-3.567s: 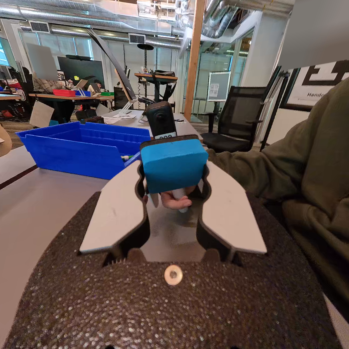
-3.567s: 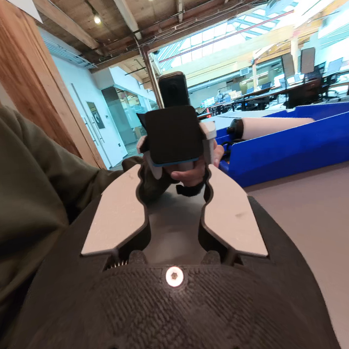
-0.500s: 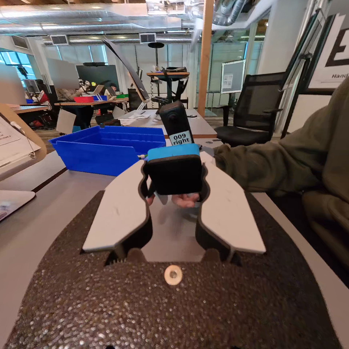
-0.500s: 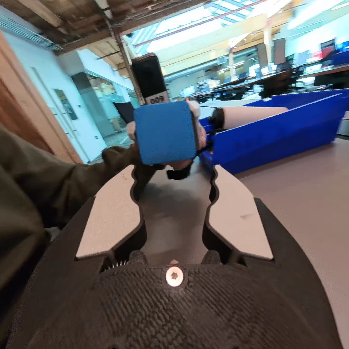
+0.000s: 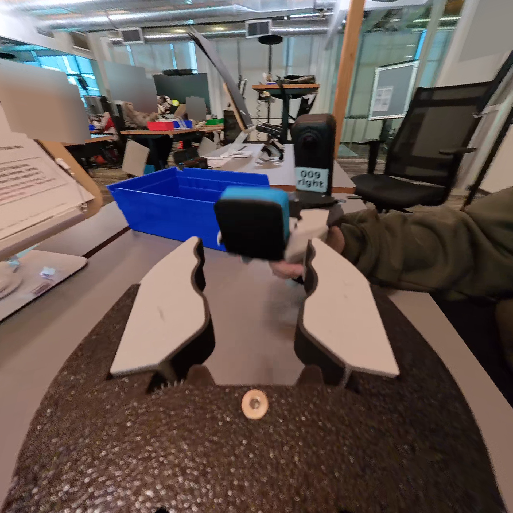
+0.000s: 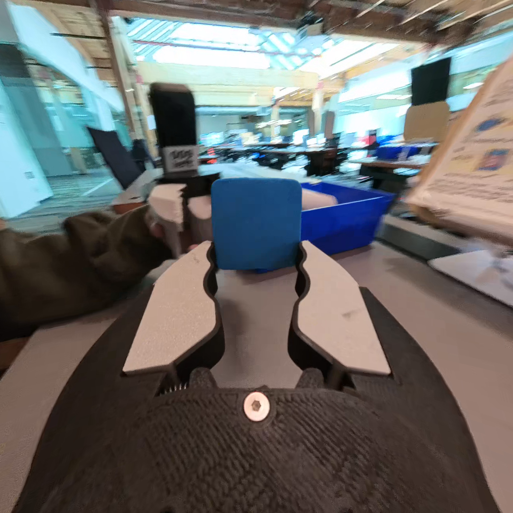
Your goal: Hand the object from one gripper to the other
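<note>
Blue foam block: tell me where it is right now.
The blue foam block sits centre in the right wrist view, clamped between the right gripper's jaws, just in front of the blue bin; the left gripper stands open facing it.

two close wrist views facing each other, sharing blue bin (image 5: 177, 211)

An open office: a grey table (image 5: 249, 319) carries a blue bin (image 5: 172, 211) toward its far edge. Beyond stand a black mesh chair (image 5: 433, 144), a wooden post (image 5: 347, 69), desks, glass partitions, exposed ducts and skylights (image 6: 222, 52).
</note>
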Demonstrator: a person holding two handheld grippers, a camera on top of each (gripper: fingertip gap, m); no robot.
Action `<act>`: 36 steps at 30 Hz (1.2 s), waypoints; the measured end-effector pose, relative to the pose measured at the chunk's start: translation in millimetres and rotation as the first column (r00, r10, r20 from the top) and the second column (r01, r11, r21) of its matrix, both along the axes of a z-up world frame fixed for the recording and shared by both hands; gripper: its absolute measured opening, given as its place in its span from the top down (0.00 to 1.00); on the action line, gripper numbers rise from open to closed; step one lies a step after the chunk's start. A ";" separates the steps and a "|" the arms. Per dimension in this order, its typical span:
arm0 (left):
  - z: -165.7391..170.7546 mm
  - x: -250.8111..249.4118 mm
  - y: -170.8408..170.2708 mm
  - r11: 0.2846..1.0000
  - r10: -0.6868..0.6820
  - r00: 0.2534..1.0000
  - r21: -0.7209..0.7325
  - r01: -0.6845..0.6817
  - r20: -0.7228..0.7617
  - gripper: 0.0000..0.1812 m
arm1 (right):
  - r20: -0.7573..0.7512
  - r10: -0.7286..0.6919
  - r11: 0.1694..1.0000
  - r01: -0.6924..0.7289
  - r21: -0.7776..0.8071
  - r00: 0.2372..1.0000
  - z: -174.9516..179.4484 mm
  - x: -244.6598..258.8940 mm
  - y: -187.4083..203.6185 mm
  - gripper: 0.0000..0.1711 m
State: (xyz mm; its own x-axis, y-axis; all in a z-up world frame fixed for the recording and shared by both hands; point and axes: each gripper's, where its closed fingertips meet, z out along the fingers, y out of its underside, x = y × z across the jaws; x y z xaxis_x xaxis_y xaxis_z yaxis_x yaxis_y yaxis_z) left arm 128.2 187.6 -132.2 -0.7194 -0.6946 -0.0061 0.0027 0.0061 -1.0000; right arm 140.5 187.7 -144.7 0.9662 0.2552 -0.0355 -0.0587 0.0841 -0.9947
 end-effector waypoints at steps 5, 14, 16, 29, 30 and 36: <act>-3.4 7.0 9.5 0.994 0.090 0.996 0.067 -0.091 0.015 0.65 | 0.073 -0.719 0.690 0.723 -0.046 0.691 13.2 158.7 -83.6 0.68; -31.5 18.3 10.2 0.982 0.135 0.986 0.142 -0.121 -0.094 0.69 | 0.409 -0.810 0.276 0.889 -0.366 0.420 -58.3 252.5 -162.6 0.68; -33.0 18.1 10.4 0.982 0.135 0.986 0.145 -0.120 -0.102 0.70 | 0.419 -0.786 0.304 0.875 -0.378 0.454 -58.0 252.4 -154.5 0.67; -35.5 20.0 11.8 0.986 0.135 0.982 0.111 -0.121 -0.133 0.72 | 0.393 -0.726 0.403 0.812 -0.422 0.565 -66.4 238.6 -134.4 0.65; -35.6 20.2 12.1 0.986 0.137 0.982 0.112 -0.122 -0.134 0.72 | 0.403 -0.717 0.400 0.809 -0.430 0.569 -69.4 237.7 -133.6 0.62; -35.3 20.0 11.7 0.987 0.135 0.980 0.104 -0.120 -0.146 0.72 | 0.445 -0.699 0.398 0.821 -0.410 0.561 -74.2 232.2 -129.1 0.60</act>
